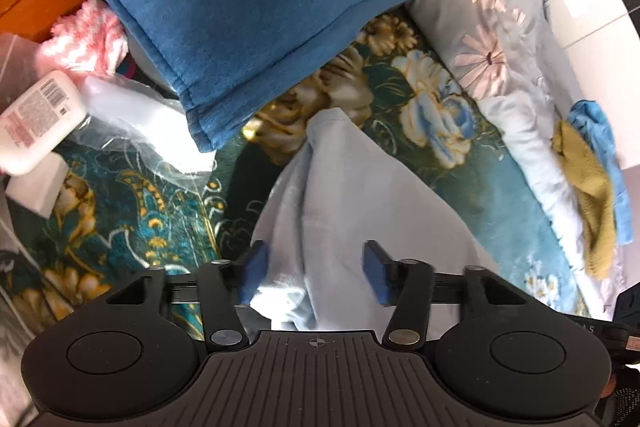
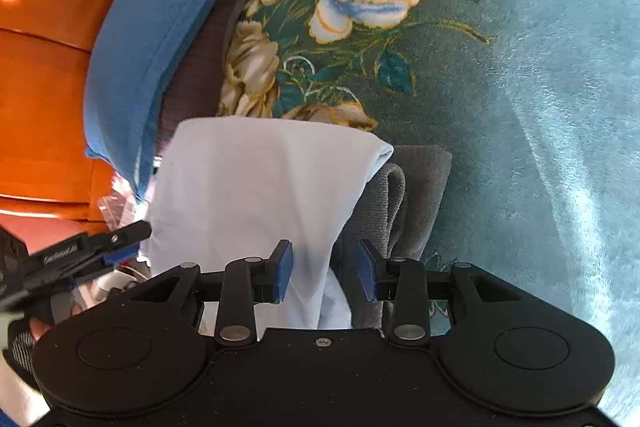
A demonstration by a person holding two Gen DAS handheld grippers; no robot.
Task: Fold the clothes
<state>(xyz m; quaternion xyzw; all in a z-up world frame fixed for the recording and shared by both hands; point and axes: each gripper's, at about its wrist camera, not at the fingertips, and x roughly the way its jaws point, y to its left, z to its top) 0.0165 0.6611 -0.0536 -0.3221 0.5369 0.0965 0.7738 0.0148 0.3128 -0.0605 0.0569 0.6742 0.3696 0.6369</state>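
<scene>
A pale blue garment (image 1: 340, 195) lies on the green floral bedspread (image 1: 420, 99), bunched into a ridge running away from me. My left gripper (image 1: 316, 275) is open, its blue pads on either side of the garment's near end, not closed on it. In the right wrist view the same pale blue garment (image 2: 256, 183) lies flat with a folded edge, partly over a grey towel (image 2: 404, 195). My right gripper (image 2: 325, 273) is open over the garment's right edge and the towel. The left gripper's body (image 2: 80, 255) shows at the left.
A blue pillow (image 1: 240, 15) lies beyond the garment. A white bottle (image 1: 36, 123), clear plastic bag (image 1: 136, 115) and pink knit (image 1: 88, 35) sit at left. A floral quilt (image 1: 504, 39) with mustard and blue cloths (image 1: 592, 195) lies at right. An orange headboard (image 2: 44, 27) is behind.
</scene>
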